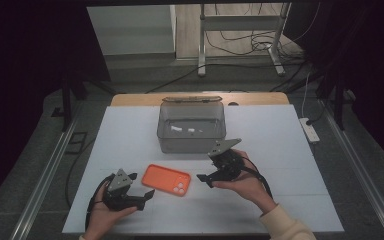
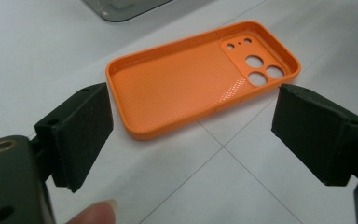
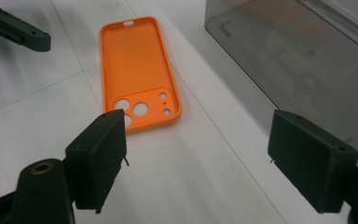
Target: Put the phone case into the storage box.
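Grey bin (image 3: 303, 56), cut off by top and right edges; small white contents (image 1: 182, 130) too small to identify.

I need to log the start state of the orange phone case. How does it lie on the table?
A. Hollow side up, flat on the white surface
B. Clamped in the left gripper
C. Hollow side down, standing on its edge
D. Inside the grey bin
A: the orange phone case lies flat with its raised rim and inner face upward, between the open left gripper and right gripper, in front of the grey bin.

A clear grey bin (image 1: 191, 131) on the white table (image 1: 280, 150) — small white bits inside.
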`<state>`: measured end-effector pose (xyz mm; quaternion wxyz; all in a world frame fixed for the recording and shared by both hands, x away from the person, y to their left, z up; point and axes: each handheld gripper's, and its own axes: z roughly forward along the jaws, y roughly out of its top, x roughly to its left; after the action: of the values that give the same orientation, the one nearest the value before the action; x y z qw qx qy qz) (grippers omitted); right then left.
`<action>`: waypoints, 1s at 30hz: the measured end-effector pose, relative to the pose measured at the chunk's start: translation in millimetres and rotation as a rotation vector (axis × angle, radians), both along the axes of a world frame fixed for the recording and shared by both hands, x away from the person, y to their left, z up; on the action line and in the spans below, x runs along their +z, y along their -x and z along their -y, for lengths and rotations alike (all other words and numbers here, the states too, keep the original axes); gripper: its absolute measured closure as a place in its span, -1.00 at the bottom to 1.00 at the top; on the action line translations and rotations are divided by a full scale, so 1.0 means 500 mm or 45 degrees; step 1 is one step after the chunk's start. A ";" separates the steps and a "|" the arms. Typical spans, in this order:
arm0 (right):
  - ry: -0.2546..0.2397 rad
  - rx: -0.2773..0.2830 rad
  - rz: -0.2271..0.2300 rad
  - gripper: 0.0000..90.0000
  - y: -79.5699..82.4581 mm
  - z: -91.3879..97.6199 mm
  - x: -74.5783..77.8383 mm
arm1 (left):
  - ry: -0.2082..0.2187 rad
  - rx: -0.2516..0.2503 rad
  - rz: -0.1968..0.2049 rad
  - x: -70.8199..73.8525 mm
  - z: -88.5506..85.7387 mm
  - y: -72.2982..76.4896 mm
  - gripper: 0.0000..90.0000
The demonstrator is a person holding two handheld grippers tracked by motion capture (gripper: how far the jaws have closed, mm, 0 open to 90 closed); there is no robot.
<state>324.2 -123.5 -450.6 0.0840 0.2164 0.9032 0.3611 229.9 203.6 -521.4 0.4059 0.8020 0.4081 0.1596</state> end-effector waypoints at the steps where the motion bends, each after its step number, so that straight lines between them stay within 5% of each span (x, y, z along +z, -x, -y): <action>1: -0.006 0.000 -0.010 -0.56 -0.004 -0.004 -0.001 | -0.001 -0.001 -0.003 0.000 0.000 -0.001 -0.72; 30: 0.109 0.067 -0.078 -0.54 -0.032 -0.101 -0.024 | -0.006 -0.018 -0.005 -0.001 0.002 0.000 -0.72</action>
<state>340.2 -73.1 -462.6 0.0560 0.1998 0.9253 0.3174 229.8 202.6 -521.9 0.4044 0.8061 0.4029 0.1562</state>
